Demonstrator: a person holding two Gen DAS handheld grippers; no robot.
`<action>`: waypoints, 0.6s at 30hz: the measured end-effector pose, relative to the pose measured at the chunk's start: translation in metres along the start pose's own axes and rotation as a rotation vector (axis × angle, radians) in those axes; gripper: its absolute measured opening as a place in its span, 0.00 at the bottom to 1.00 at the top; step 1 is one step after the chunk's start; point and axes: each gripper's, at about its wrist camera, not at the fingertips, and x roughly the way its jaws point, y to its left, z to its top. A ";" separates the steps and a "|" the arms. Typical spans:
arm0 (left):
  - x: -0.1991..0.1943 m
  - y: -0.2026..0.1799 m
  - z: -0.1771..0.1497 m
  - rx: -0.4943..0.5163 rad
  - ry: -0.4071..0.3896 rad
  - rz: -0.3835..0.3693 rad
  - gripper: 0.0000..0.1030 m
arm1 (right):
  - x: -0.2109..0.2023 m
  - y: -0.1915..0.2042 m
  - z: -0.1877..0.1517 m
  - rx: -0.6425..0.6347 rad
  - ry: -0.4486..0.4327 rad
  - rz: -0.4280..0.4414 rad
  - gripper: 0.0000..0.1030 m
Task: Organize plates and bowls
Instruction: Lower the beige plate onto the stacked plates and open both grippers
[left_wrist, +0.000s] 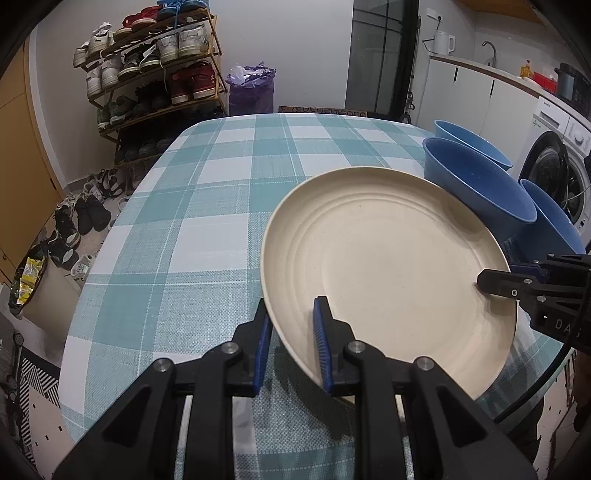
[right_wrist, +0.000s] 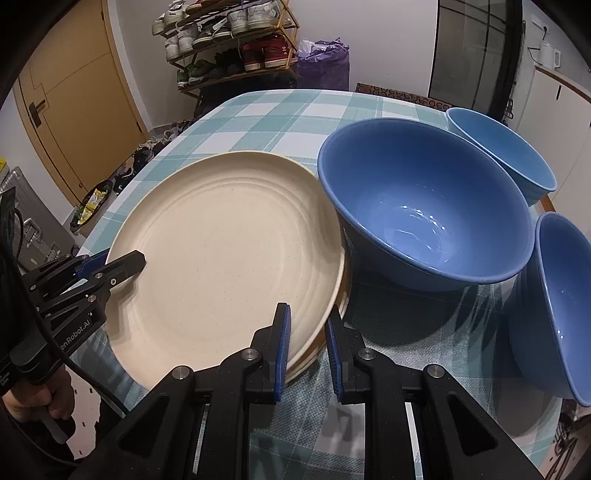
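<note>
A table (left_wrist: 229, 192) under a teal-and-white checked cloth fills the room's middle. Behind it a loaded shoe rack (left_wrist: 155, 74) stands against a white wall, a yellow-brown door (right_wrist: 74, 92) to its left, what looks like a washing machine (left_wrist: 557, 162) far right

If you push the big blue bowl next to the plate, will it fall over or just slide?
Probably slide. The big blue bowl stands upright on the checked tablecloth, but its base looks narrower than its rim, so a push up high might tip it. It looks stiff and glossy, likely slippery to grip. It sits right against the cream plate, so pushing that way would likely bump it.
</note>
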 end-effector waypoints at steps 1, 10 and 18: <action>0.000 0.000 0.000 0.002 0.000 0.002 0.20 | 0.000 0.000 -0.001 -0.002 0.000 -0.002 0.18; 0.004 -0.005 -0.002 0.026 0.000 0.025 0.21 | 0.002 0.003 -0.003 -0.040 -0.017 -0.040 0.19; 0.004 -0.007 -0.003 0.044 -0.002 0.036 0.21 | 0.003 0.002 -0.002 -0.063 -0.023 -0.061 0.19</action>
